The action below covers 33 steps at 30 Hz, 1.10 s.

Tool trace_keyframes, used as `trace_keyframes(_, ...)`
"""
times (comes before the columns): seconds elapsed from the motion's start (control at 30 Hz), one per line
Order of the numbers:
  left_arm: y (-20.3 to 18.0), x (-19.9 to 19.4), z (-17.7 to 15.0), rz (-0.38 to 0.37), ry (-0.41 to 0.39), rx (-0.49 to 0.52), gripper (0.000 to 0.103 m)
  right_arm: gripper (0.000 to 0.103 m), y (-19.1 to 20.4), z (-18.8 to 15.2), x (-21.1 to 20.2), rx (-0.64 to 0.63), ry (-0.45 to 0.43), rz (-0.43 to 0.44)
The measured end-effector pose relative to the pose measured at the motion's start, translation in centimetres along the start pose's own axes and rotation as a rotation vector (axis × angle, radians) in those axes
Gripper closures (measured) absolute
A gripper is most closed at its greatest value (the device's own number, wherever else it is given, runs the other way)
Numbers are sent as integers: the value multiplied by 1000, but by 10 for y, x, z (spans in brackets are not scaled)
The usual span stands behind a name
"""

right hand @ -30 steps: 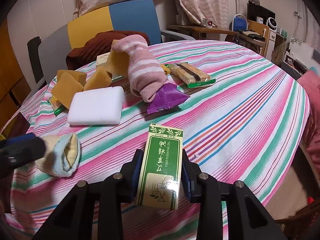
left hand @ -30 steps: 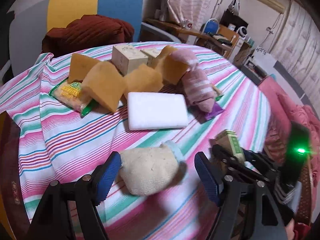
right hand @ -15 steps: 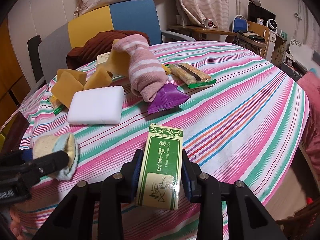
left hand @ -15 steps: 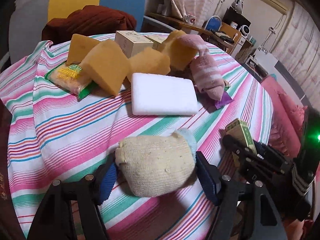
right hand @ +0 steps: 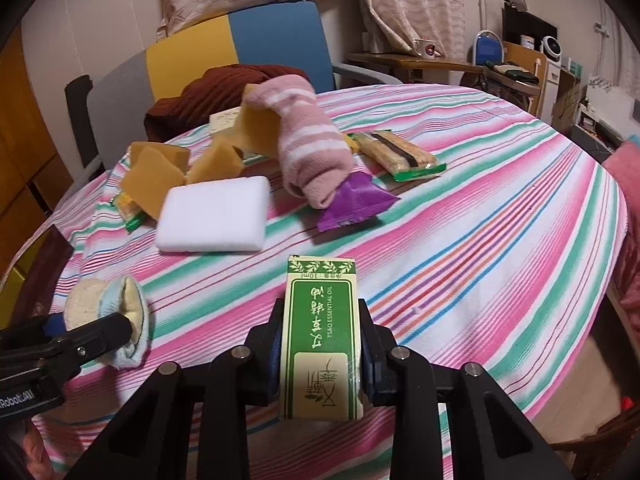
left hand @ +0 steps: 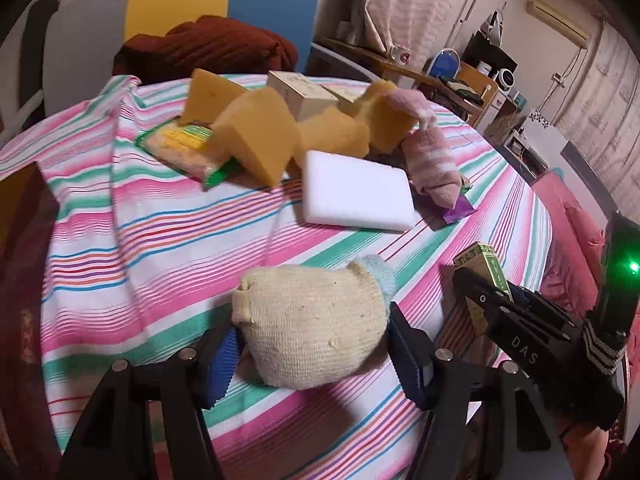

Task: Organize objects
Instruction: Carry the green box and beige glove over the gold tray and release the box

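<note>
Striped tablecloth (right hand: 500, 240): white sponge (right hand: 214, 214) ahead (pink sock (right hand: 310, 148) behind)

Cream rolled sock (left hand: 316, 320) (blue cuff) sat on stripes; green essential-oil box (right hand: 322, 336) lay flat, label up.

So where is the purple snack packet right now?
The purple packet lies mid-table in the right wrist view, partly under the pink striped sock, right of the white sponge.
</note>
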<state>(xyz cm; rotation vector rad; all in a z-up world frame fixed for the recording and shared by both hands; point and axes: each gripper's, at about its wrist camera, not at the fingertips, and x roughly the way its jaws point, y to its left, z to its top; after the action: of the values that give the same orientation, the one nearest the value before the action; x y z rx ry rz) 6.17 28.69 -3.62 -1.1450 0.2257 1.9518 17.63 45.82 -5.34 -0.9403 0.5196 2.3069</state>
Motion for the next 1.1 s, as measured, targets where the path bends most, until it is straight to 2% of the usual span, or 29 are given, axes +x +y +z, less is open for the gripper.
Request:
trace_keyframes(0.37,34,-59,-10,-3,-70,-41,36,72,38,-3,-19,-73,-17,106)
trace_keyframes(0.5,48,-88,-9,45,-124,-28,36,72,64,-5,-31,-128,-31,165)
trace_keyframes(0.6,70,-105,-11,89,-146,-54,36,72,85,-7,-38,-154,-26,215)
trace_keyframes(0.87,153,-145,-27,216,-190,-199,36,72,163,-6,-55,-233,-22,379)
trace_keyframes(1.1,211,-163,-41,304,-220,-330,35,72,239,-8,-63,-343,-6,487)
